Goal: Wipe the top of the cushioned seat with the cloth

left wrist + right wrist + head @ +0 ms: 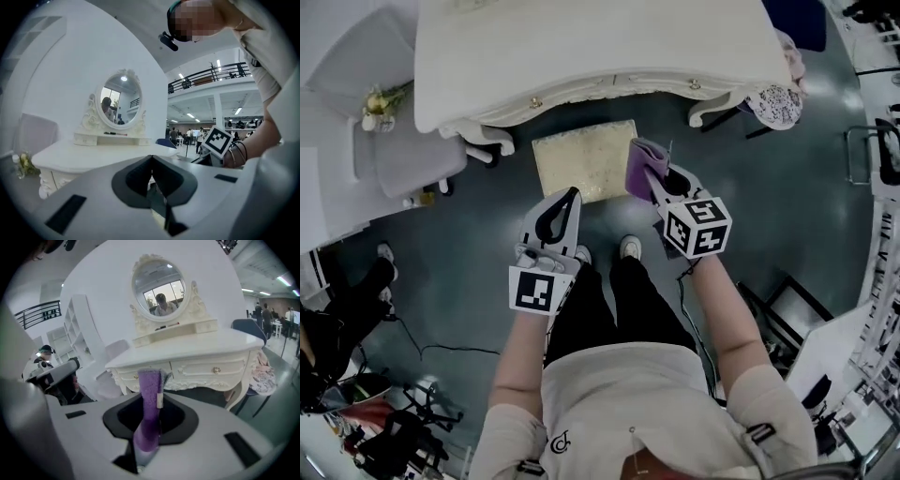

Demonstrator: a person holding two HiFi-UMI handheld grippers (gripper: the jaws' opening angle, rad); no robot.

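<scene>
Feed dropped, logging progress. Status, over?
Right tongs shut on purple cloth, at right edge of seat. Left tongs shut, empty, at its front. Seat top bare; dressing table close behind.

Count time! Two tools in play: the left tool point(568, 199) and the right tool point(654, 178). Two marker cubes as well, one per tool: left cube point(534, 289), right cube point(698, 227). One cloth point(637, 167), purple, just the one. One seat point(584, 159). One desk point(581, 47), and on its front two knobs: first knob point(536, 101), second knob point(695, 84). One oval mirror point(158, 284) on top. Down low, two shoes on the person: right shoe point(630, 247), left shoe point(581, 253). Off to the side, one bunch of flowers point(380, 98). People stand in the far hall, too small to count.
</scene>
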